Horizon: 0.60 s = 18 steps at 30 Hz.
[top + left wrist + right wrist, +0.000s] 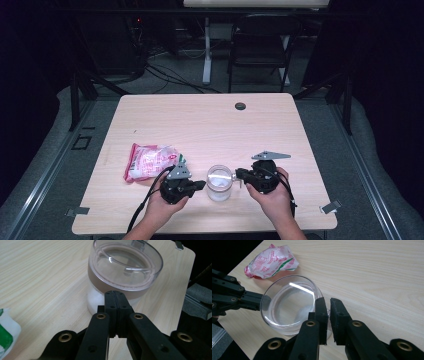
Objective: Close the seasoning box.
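Jar [219, 182] stands upright between your grippers; left gripper [202, 185] shut, empty, at its side; right gripper [239, 175] slightly parted around the lid's edge tab.

A clear jar [219, 182] with white contents, a pink-and-white bag [149, 161] striped green, black jaws.

The print on the snack bag [149, 161] is too small to read. In the left gripper view the bag [6, 336] is cut off by the left edge, and the shut left tool [115, 296] hides part of the jar [125, 270] wall.
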Each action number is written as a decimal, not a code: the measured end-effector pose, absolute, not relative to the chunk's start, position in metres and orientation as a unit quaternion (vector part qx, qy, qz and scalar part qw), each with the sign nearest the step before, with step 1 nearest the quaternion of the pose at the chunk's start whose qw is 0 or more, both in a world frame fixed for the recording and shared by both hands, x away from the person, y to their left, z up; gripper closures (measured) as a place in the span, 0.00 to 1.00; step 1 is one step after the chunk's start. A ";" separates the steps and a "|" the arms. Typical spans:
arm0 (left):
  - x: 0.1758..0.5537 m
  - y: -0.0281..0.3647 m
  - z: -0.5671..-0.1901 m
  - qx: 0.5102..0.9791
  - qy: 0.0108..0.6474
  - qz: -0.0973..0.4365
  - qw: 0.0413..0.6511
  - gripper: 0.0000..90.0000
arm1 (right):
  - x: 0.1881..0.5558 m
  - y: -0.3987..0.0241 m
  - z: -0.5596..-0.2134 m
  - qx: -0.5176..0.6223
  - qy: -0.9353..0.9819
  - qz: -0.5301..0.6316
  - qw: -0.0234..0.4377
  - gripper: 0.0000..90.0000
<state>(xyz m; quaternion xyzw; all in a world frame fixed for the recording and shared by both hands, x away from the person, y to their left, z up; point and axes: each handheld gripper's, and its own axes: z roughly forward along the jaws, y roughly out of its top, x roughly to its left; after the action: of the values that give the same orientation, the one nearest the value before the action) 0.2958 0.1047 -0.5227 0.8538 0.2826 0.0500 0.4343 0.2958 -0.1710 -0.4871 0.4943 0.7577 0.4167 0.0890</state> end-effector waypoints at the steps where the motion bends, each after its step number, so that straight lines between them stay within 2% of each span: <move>1: 0.296 0.104 -0.523 0.854 0.282 0.046 0.434 1.00 | 0.296 -0.171 -0.487 0.495 0.757 0.418 0.088 0.94; 12: 0.293 0.103 -0.520 0.854 0.274 0.049 0.440 1.00 | 0.295 -0.172 -0.488 0.497 0.754 0.421 0.086 0.94; 18: 0.293 0.104 -0.516 0.851 0.273 0.050 0.445 1.00 | 0.295 -0.171 -0.489 0.494 0.755 0.421 0.092 0.90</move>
<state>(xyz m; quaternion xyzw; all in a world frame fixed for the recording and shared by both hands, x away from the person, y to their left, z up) 0.2927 0.1041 -0.5159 0.8514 0.2725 0.0498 0.4453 0.2946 -0.1712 -0.4888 0.4938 0.7551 0.4215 0.0916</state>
